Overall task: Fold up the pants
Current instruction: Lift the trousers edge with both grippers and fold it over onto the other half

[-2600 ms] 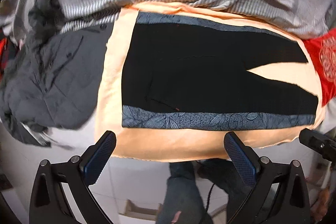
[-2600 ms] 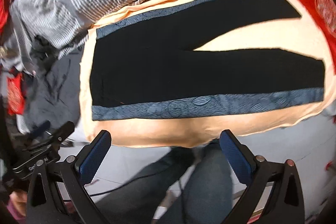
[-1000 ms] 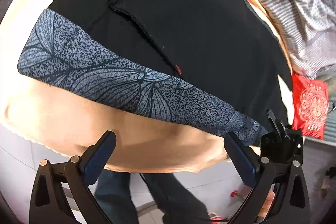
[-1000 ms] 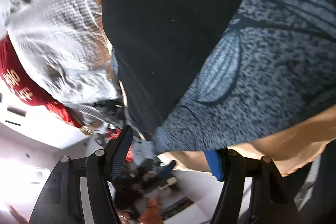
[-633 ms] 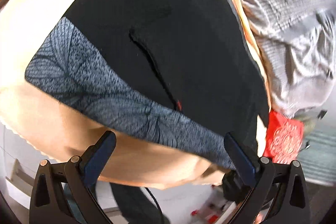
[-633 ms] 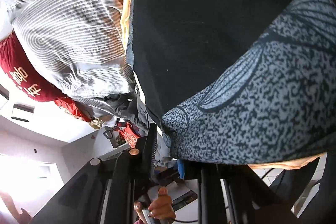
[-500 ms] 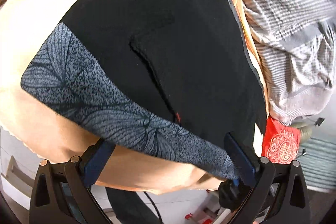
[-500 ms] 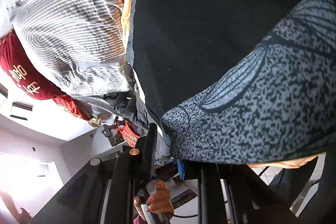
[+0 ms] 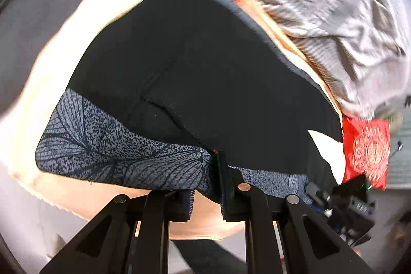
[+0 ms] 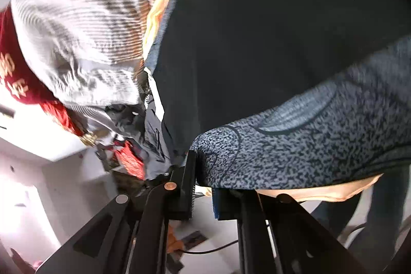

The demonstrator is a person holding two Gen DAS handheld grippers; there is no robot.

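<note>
A peach sheet [image 9: 84,197] covers the worktop, bordered by a rumpled grey striped blanket [image 9: 321,4] and a red embroidered cushion [image 9: 367,150]. Black pants [image 9: 205,68] lie flat across it. The left gripper [image 9: 205,197] and right gripper [image 10: 203,186] have just closed their jaws, each pinching the speckled leaf-print side band [image 9: 115,153] at the near edge.

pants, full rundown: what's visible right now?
The pants are black, soft knit-looking fabric, with a blue-grey leaf-print side stripe along the near edge and another on the far edge. They lie spread on a peach sheet; a pocket seam shows. The left gripper and the right gripper, jaws just closed, each pinch the near stripe, lifting that edge. Striped bedding lies beyond.
</note>
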